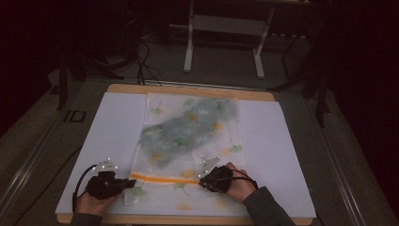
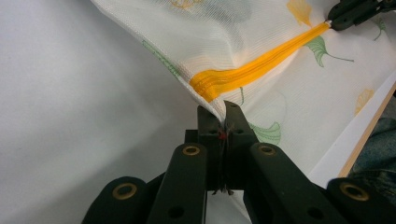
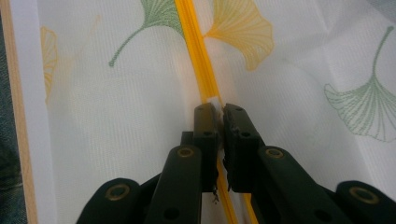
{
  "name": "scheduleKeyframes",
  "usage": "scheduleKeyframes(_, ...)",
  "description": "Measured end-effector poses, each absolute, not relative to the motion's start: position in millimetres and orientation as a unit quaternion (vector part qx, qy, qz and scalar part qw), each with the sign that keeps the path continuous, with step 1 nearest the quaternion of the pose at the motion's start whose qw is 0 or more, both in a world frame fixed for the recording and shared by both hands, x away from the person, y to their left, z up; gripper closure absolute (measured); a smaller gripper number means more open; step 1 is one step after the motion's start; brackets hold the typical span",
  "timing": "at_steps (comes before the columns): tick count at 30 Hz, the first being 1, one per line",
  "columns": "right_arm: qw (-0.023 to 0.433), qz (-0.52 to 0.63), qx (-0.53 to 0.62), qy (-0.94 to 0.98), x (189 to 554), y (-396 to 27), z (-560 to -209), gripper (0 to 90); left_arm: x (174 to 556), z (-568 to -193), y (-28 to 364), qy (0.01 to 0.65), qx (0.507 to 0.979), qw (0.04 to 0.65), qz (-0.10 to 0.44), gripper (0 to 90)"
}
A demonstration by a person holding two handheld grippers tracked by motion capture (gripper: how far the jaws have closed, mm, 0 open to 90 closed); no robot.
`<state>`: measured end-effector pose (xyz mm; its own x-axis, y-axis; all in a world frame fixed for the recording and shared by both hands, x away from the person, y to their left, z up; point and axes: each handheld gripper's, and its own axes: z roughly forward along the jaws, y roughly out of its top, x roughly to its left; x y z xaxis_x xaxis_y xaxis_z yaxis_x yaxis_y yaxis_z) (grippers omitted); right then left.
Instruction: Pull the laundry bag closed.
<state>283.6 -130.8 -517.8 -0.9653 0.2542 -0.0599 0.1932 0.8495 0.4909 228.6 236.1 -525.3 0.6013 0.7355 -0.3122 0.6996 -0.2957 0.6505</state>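
Observation:
A white mesh bag printed with green and yellow ginkgo leaves lies on the table, with a grey-green garment showing through it. An orange zipper runs across its near end. My left gripper is shut on the bag's fabric at the zipper's left end, lifting the corner a little. My right gripper is shut on the white zipper pull, partway along the orange zipper. In the left gripper view the right gripper is at the far end of the zipper.
A white sheet covers a wooden board under the bag. The board's near edge lies close to the person's hands. Beyond the table stand a white frame's legs and dark cables on the floor.

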Motion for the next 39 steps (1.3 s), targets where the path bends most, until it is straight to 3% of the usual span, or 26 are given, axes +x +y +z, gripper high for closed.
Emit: scheduleKeyframes(39,0.064,0.232,0.131,0.962,285,-156,-515,84.7,228,-525,237,0.446,0.805,0.391,0.023,88.4)
